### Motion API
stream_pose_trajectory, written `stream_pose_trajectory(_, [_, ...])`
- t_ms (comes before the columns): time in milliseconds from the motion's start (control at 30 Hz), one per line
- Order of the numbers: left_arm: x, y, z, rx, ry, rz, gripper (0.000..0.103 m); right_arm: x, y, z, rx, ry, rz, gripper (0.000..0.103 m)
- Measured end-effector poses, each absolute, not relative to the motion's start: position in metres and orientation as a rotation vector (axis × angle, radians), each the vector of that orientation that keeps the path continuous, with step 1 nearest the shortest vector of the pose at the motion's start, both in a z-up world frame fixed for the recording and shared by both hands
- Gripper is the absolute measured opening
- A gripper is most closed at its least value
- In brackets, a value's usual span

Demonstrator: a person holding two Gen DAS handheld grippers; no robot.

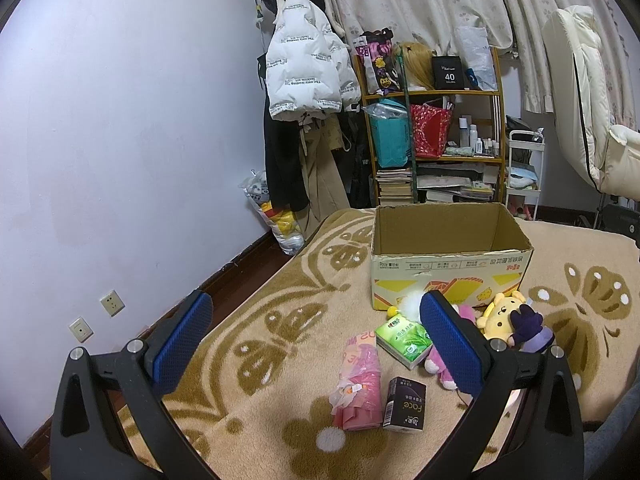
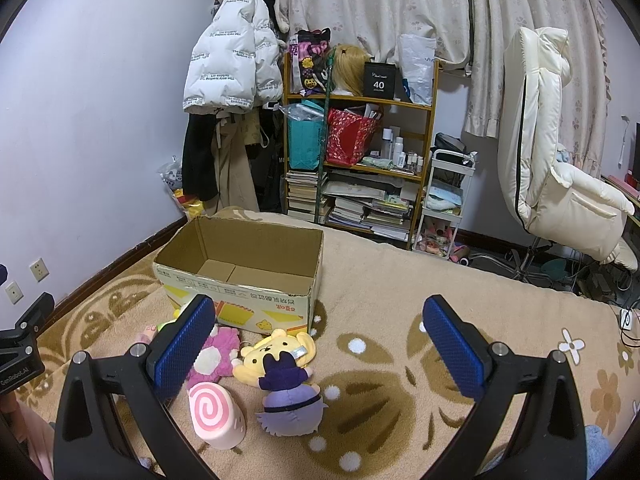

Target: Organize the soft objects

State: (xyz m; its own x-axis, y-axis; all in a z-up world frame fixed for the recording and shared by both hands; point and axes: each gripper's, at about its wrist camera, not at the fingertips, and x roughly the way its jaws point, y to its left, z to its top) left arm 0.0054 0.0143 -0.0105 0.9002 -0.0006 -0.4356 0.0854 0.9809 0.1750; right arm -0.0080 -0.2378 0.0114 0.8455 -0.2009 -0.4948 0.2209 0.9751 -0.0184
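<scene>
An open, empty cardboard box [image 1: 448,268] [image 2: 240,280] stands on the beige patterned blanket. In front of it lie a yellow plush [image 1: 502,314] [image 2: 276,354], a purple plush [image 1: 528,326] [image 2: 290,400], a pink-and-white plush [image 2: 218,354], a pink swirl roll toy [image 2: 216,414], a green tissue pack [image 1: 402,338], a dark tissue pack [image 1: 404,406] and a pink plastic-wrapped bundle [image 1: 358,384]. My left gripper [image 1: 316,340] is open and empty above the packs. My right gripper [image 2: 320,344] is open and empty above the plush toys.
The blanket [image 2: 400,300] covers a bed beside a lilac wall [image 1: 120,140]. Behind stand a cluttered wooden shelf [image 2: 360,140], hanging coats [image 1: 304,80], a white trolley [image 2: 444,200] and a cream chair [image 2: 560,160]. The left gripper's body [image 2: 20,344] shows at the right view's left edge.
</scene>
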Motion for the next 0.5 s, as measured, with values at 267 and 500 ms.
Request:
stream_pose_trajectory(267, [0.016,0.019,-0.023,0.181,0.503,-0.038,0.102,-0.007,-0.241,0.008,0.04,0.538,-0.223,0.103])
stream_pose_trajectory(500, [0.027,0.005,-0.027,0.225,0.562,-0.017,0.102,0.009,-0.244,-0.005,0.045,0.61,-0.207,0.103])
